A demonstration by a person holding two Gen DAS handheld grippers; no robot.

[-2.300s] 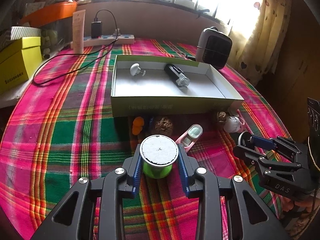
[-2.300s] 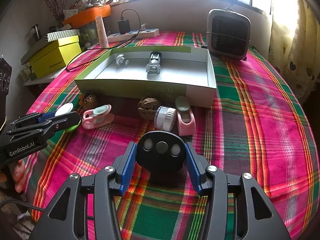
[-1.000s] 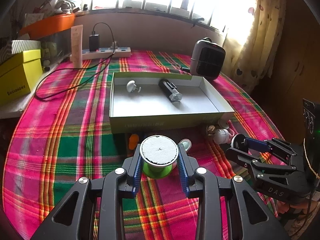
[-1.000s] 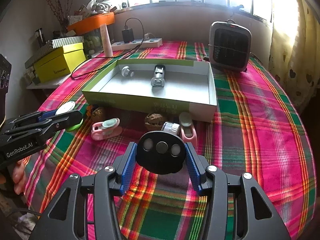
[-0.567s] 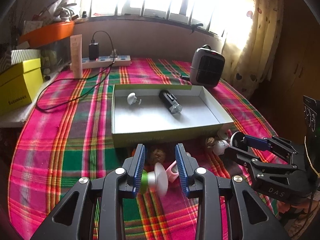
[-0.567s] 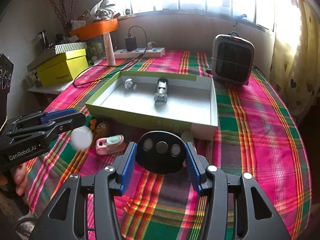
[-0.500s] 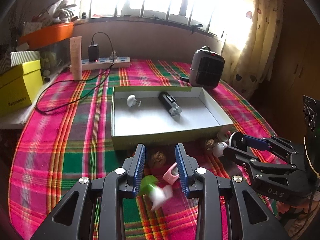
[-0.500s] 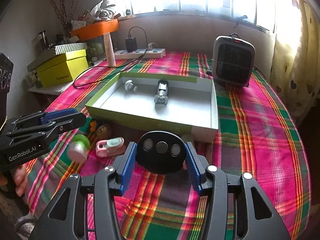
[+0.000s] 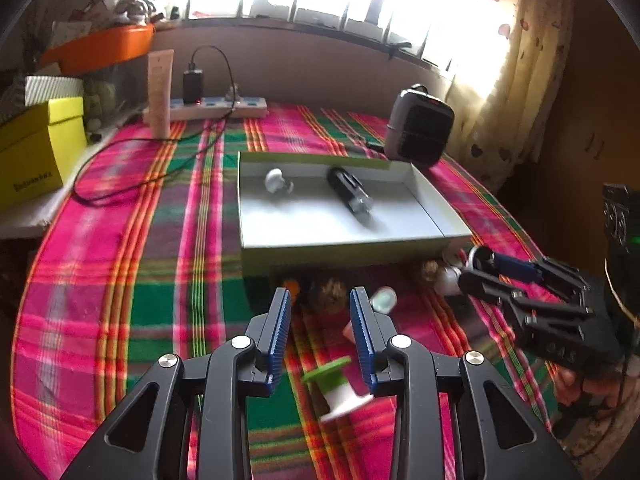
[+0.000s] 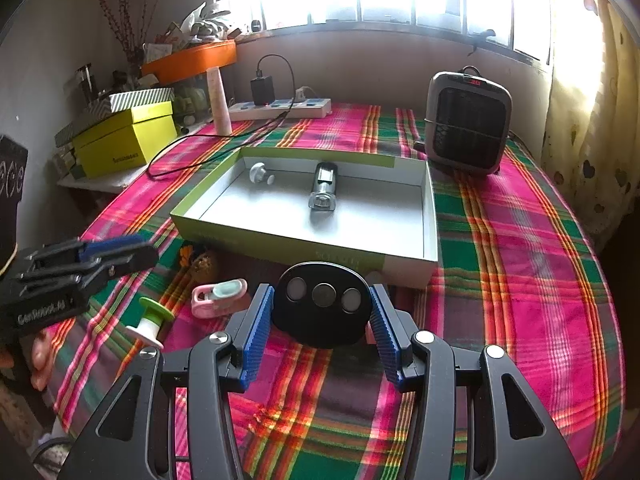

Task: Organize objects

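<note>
Our left tool [image 9: 320, 332] gapes empty above the toppled green spool [image 9: 336, 388]; our right tool [image 10: 320, 326] grips the black three-button remote [image 10: 323, 308]; the spool may roll off the counter [image 10: 520, 280].

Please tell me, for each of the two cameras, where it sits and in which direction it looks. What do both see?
Left wrist: sits on the left gripper, looks across the table toward the window; its empty fingers and the right gripper show.
Right wrist: sits on the right gripper, same direction; its fingers hold a black oval device, left gripper at left.
Shared: open box, heater, fallen green spool.
</note>
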